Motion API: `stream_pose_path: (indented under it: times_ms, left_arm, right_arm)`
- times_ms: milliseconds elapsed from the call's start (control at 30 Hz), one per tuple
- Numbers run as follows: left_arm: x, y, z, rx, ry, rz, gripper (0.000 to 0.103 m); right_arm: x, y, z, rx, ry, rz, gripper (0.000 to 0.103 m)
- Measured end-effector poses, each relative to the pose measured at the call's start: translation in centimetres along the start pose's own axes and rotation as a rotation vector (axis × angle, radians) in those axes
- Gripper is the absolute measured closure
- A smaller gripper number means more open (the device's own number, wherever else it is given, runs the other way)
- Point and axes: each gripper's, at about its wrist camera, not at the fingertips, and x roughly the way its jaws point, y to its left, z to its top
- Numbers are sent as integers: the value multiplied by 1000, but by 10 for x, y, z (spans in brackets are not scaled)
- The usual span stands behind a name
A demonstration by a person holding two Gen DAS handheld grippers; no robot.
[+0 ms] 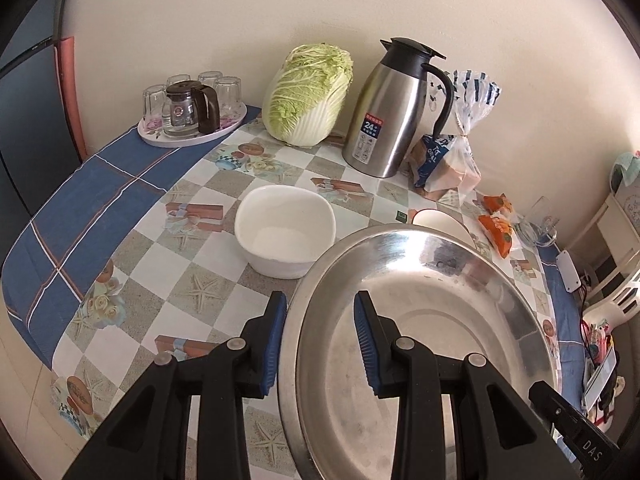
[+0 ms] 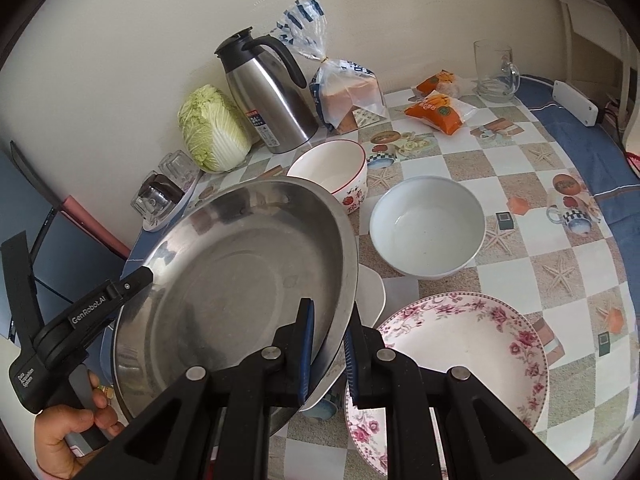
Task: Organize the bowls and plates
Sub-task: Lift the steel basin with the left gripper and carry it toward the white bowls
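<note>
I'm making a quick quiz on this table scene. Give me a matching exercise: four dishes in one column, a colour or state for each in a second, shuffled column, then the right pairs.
Things:
1. steel pan
2. floral plate
3. grey-white bowl
4. red-rimmed bowl

Descriptions:
A. lies flat on the table, pink roses around its rim
B. held off the table, a gripper on each side of its rim
C. plain, stands empty beside the floral plate
D. red pattern on its side, partly hidden behind the pan

Pairs: 1-B, 2-A, 3-C, 4-D
</note>
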Motion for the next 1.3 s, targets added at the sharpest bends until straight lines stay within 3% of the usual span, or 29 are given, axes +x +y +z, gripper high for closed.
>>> stream_pose_path:
  times_ms: [567,1100,1300]
  left_arm:
    - [2,-34,-9,99,21,-31,68]
    - [41,-16,-20,81,150,22,68]
    - [51,-11,-21,59,164,46,68]
  right_arm:
    - [-20,-30,1,27,-30,-37,87]
    - [27,-35,-6,39,94,-70,87]
    - [39,-35,-7,46,116,-70,87]
